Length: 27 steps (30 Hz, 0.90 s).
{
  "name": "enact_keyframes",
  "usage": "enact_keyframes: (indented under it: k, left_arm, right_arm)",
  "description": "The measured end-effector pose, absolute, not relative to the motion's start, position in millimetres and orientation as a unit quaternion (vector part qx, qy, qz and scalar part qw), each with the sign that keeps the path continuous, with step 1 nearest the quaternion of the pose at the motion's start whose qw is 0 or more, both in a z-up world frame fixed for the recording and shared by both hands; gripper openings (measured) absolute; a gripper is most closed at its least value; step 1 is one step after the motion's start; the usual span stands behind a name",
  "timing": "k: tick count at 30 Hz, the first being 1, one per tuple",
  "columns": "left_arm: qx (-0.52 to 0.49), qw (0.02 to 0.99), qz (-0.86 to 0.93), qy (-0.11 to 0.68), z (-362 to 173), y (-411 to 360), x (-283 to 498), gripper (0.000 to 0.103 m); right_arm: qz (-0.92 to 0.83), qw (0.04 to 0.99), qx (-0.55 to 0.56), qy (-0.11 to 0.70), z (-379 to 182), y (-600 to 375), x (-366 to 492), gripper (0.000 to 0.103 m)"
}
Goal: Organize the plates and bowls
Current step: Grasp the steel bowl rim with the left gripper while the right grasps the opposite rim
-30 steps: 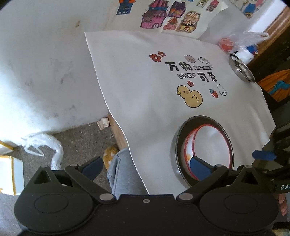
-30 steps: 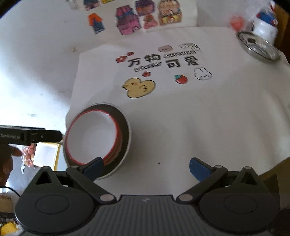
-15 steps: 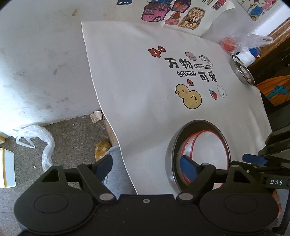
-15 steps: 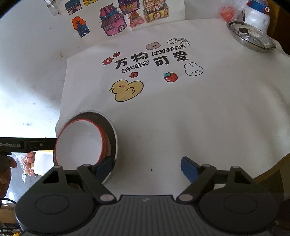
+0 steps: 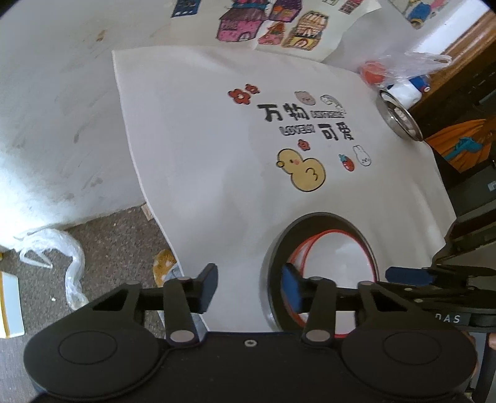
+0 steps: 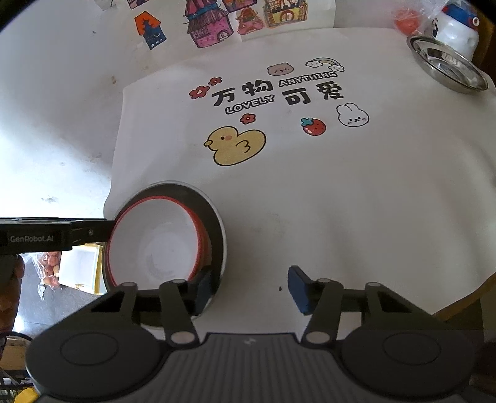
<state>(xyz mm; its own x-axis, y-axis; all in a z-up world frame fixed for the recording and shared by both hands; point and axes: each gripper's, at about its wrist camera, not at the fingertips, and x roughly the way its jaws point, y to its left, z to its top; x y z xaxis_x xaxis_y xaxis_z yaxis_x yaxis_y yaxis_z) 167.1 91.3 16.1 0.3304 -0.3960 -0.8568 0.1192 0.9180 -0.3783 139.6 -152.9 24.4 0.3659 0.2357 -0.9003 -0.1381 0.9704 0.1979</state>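
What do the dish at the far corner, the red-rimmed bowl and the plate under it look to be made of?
The far dish looks like bare polished steel: silvery with mirror-like glints. The red-rimmed bowl seems glazed ceramic or melamine, smooth white with soft sheen; I cannot tell which. The dark plate beneath has a matte grey rim, probably ceramic or plastic.

1. This looks like a lived-in home, not a lab: hand-coloured children's drawings of houses [image 6: 207,29] are stuck along the scuffed white wall [image 5: 55,102].
2. The table wears a white cloth [image 6: 356,192] printed with a yellow duck [image 6: 237,145], a bunny and the words "LOVELY ANYTHING".
3. At the far corner sit a steel dish [image 6: 448,66] and a snowman-like toy bottle [image 6: 457,26].
4. A crumpled plastic bag [image 5: 66,251] lies on the rough grey floor [image 5: 117,241].
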Motion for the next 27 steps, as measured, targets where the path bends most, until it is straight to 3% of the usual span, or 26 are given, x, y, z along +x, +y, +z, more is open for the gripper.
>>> enact_keyframes:
  k: [9, 12, 21, 27]
  left_arm:
    - [-0.143, 0.803, -0.168, 0.553, 13.2, 90.6, 172.6, 0.034]
    - [-0.142, 0.781, -0.175, 0.582, 1.3, 87.4, 175.9, 0.017]
    - [-0.140, 0.780, -0.181, 0.583, -5.9, 83.8, 173.3, 0.018]
    - [-0.141, 0.778, -0.181, 0.585, -7.3, 83.8, 174.0, 0.020]
  right_arm:
    - [0.107, 0.812, 0.047, 0.572, 18.6, -149.5, 149.8, 0.052]
    - [0.113, 0.806, 0.053, 0.578, 15.5, -147.9, 152.4, 0.045]
    - [0.122, 0.803, 0.066, 0.580, 13.5, -147.0, 156.1, 0.035]
    - [0.123, 0.796, 0.086, 0.586, 11.8, -149.1, 159.6, 0.035]
